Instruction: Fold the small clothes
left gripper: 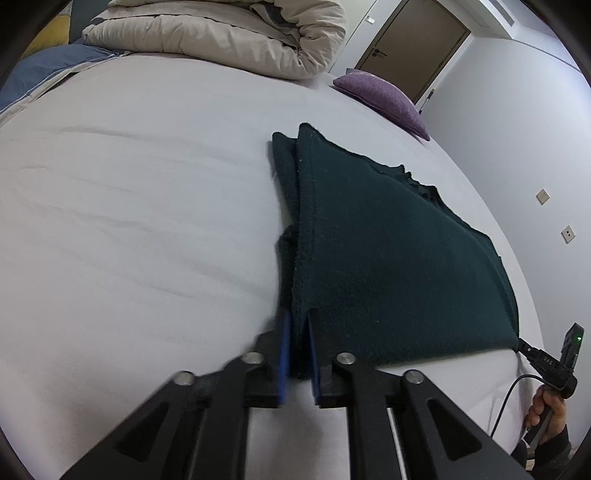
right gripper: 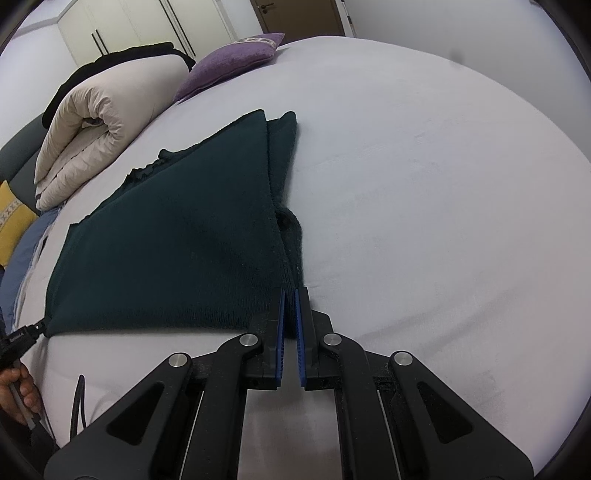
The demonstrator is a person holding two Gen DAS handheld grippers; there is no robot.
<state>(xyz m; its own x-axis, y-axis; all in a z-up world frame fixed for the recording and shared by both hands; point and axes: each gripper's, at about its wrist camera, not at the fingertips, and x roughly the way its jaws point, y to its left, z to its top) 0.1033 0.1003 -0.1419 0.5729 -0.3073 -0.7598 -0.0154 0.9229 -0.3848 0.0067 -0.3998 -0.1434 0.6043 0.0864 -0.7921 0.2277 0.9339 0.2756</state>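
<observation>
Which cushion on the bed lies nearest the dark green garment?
The purple cushion, lying just beyond the garment near the door; the yellow cushion sits further off behind the rolled duvet.

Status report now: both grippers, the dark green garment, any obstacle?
Left gripper shut on garment corner. Right gripper shut on opposite corner. Dark green garment half folded on bed. No obstacle nearby.

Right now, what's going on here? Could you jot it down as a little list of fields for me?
Setting: bed with pale sheet
Garment: dark green knit garment, partly folded, lying on the sheet
Left gripper: shut on the garment's near left corner
Right gripper: shut on the garment's near right corner
Behind the garment: rolled beige duvet, purple cushion
Task stage: both near corners gripped, fold unfinished
</observation>
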